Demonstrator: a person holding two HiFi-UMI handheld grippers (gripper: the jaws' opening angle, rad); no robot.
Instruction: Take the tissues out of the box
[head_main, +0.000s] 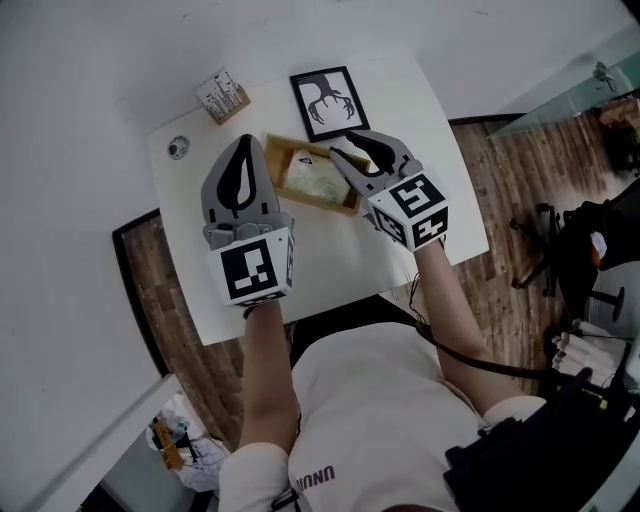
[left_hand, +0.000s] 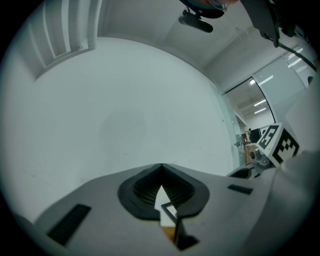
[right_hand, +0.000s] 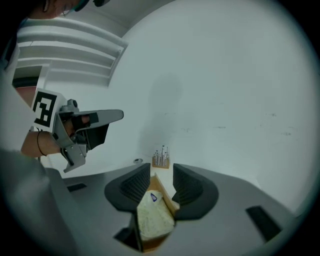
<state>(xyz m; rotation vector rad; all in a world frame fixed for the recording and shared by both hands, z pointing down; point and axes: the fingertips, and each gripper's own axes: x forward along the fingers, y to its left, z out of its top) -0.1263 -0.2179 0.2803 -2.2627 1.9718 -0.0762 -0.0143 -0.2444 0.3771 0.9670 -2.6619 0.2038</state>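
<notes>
A shallow wooden box (head_main: 276, 150) lies on the white table (head_main: 340, 250), and a pale wrapped tissue pack (head_main: 308, 175) lies inside it. My right gripper (head_main: 343, 146) hovers over the box's right end, open. In the right gripper view the tissue pack (right_hand: 152, 216) shows between and below the jaws of the right gripper (right_hand: 161, 172), whose pads do not touch it, and the box wall (right_hand: 164, 196) runs alongside. My left gripper (head_main: 243, 142) is held to the left of the box, shut and empty. In its own view the left gripper (left_hand: 161, 167) has its tips meeting.
A black picture frame (head_main: 325, 100) lies behind the box. A wooden block of small tools (head_main: 222, 96) stands at the far left corner, with a small round object (head_main: 178, 148) near the left edge. The tool block (right_hand: 161, 157) also shows beyond the right jaws. Wood floor surrounds the table.
</notes>
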